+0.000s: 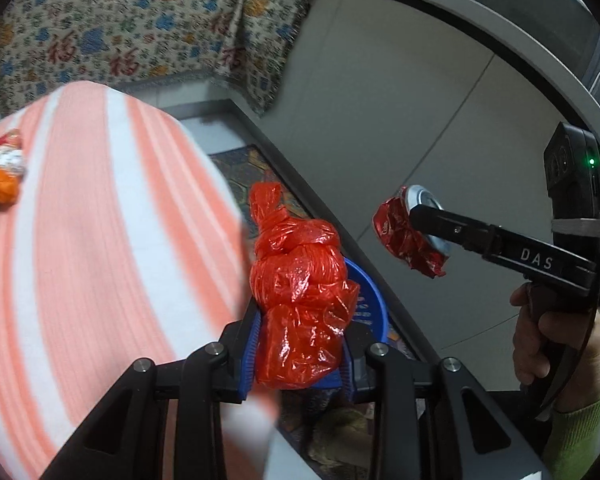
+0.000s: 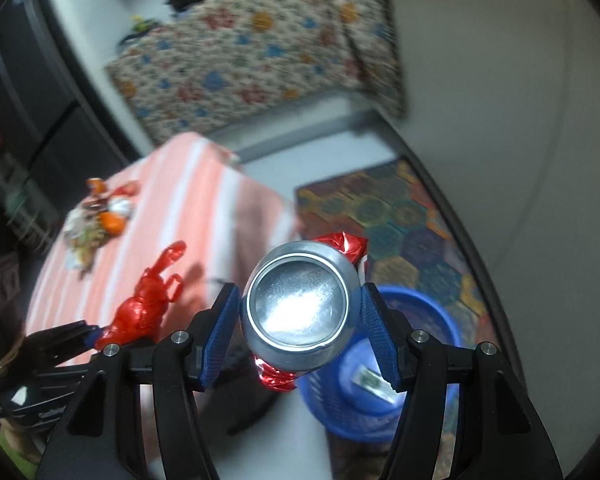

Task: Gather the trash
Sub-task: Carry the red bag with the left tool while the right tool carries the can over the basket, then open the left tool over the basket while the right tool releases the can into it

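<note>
While the left tool [image 1: 300, 356] clamps a knot-up bag [image 1: 300, 300], the right tool [image 2: 298, 316] grips a can [image 2: 298, 308] base-on.

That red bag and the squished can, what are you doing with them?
A person is collecting trash with a grabbing tool in each hand. The left tool is clamped on a knotted red plastic bag. The right tool grips a crushed red can by its sides. Both hang beside the striped table, above a blue bin on the floor. More litter sits on the table.

Each wrist view looks steeply down past its own fingers, close up; both share the blue basket [image 1: 374, 300] [image 2: 432, 312] and striped cloth [image 1: 100, 240] [image 2: 180, 208].
</note>
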A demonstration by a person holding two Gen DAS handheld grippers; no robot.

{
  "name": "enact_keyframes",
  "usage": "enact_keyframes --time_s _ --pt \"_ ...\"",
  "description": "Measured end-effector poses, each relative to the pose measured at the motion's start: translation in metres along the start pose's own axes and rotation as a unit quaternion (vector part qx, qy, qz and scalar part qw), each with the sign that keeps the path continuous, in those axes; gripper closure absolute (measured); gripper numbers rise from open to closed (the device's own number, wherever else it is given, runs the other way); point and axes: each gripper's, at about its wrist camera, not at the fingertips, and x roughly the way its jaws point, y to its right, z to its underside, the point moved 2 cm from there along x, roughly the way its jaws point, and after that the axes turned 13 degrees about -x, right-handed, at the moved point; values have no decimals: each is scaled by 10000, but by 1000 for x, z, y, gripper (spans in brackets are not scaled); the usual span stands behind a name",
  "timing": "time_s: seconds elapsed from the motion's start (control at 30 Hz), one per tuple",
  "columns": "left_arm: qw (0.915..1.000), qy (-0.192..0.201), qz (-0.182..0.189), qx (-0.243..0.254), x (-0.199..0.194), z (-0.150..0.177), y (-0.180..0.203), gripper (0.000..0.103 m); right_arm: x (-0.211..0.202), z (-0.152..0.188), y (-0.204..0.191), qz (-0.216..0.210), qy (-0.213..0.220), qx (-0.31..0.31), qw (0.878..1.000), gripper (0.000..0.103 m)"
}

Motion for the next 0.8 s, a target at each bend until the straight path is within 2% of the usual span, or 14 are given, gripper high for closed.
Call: enact_keyframes --time_s 0.27,0.7,0.73,0.77,0.8 --pt "9988 -421 3 233 59 3 34 70 2 16 34 210 -289 398 9986 40" --pt "9966 -677 -16 466 113 7 48 69 6 30 62 189 -376 928 9948 40" --pt "9967 -655 -27 487 116 9 50 66 6 31 64 172 -372 968 9945 39" --pt "9967 -638 -55 502 122 9 51 55 7 31 65 163 -362 1022 9940 38" --pt "9965 -653 -150 493 129 8 51 49 7 31 66 130 -335 1072 9936 35"
